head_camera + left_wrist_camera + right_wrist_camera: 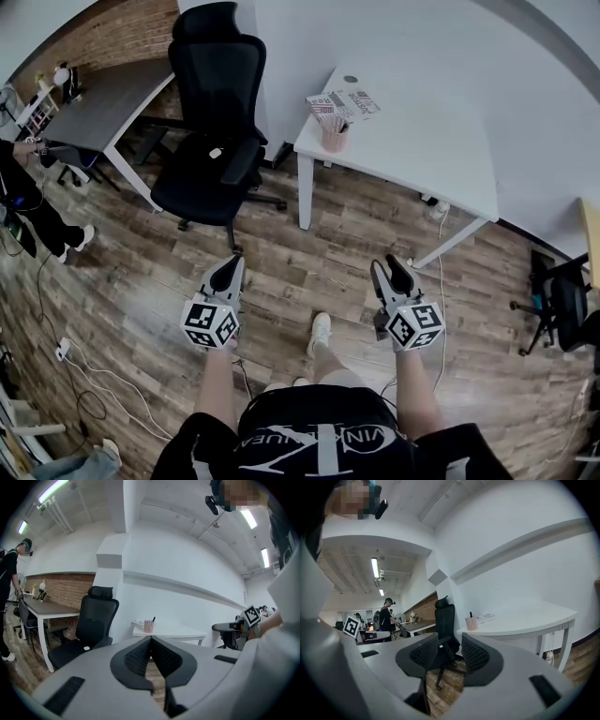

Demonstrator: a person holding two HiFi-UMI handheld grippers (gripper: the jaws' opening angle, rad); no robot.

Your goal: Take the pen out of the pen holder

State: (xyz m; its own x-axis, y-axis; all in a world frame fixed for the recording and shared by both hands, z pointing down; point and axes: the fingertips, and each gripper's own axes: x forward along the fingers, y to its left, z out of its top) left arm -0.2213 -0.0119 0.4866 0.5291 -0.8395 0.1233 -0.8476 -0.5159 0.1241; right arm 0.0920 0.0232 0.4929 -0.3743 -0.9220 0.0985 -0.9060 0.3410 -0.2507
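A pink pen holder (pixel 334 136) stands near the left edge of the white table (pixel 422 141), with a dark pen (pixel 153 619) sticking up out of it. It also appears far ahead as the pen holder (pixel 149 626) in the left gripper view and the pen holder (pixel 471 623) in the right gripper view. Both grippers are held over the wooden floor, well short of the table. My left gripper (pixel 234 262) has its jaws together with nothing between them. My right gripper (pixel 388 265) stands open and empty, as the right gripper (pixel 450 638) in its own view shows.
A black office chair (pixel 216 103) stands left of the table. A grey desk (pixel 103 103) and a person (pixel 23 187) are at the far left. Papers (pixel 347 101) lie behind the holder. Cables (pixel 66 352) run across the floor, and another chair (pixel 562 300) sits at the right.
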